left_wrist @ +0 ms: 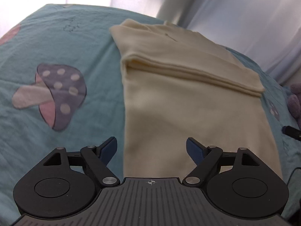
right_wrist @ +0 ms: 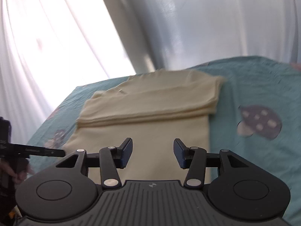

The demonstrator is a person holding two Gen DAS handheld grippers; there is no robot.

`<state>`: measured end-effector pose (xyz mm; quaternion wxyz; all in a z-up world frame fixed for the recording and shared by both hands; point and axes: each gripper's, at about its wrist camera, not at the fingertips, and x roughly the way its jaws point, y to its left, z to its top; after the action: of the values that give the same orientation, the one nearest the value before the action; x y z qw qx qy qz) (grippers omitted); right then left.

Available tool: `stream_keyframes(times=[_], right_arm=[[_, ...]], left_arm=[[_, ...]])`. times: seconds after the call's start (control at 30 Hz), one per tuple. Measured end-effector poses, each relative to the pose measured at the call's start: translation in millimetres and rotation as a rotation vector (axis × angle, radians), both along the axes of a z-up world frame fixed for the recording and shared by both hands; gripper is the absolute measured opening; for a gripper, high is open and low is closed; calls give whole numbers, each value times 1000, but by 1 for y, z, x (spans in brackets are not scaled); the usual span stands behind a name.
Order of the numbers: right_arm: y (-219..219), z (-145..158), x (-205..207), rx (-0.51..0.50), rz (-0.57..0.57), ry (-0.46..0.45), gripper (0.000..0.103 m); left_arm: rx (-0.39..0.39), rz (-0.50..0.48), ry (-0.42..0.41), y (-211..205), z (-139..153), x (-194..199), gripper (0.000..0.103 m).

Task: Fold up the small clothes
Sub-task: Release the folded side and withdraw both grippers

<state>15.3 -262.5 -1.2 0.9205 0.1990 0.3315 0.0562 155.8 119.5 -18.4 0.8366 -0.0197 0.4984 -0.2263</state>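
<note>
Cream garment [left_wrist: 188,98] lies half-folded on the teal bedsheet [left_wrist: 56,37], both grippers free of it.

The garment is flat on the sheet, its far part folded back over itself so that a thick layered edge runs across the middle. Beside the garment, a purple mushroom print [left_wrist: 56,94] shows on the sheet. Near the garment's near end, the left gripper [left_wrist: 151,148] has its 2 fingers wide apart and empty. The right gripper [right_wrist: 152,153] also stands above this near end, fingers parted, nothing between them. Behind the garment hangs a pale curtain [right_wrist: 56,37].
</note>
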Motion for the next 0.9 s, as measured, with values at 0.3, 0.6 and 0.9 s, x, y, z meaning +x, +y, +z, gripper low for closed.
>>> stream_keyframes(times=[0.3,0.6,0.9], right_arm=[[18,-33,-79,-56,-43,314,46],[2,-40,-99,-51,-72,365,26],[-16,-51,-96,146,-30,360,10]], left_arm=[[3,-65,129,17,-5,-46,76],[-114,-68,249,29,-12,-53,69],[-186,-69,402,33,-29,-53,12]])
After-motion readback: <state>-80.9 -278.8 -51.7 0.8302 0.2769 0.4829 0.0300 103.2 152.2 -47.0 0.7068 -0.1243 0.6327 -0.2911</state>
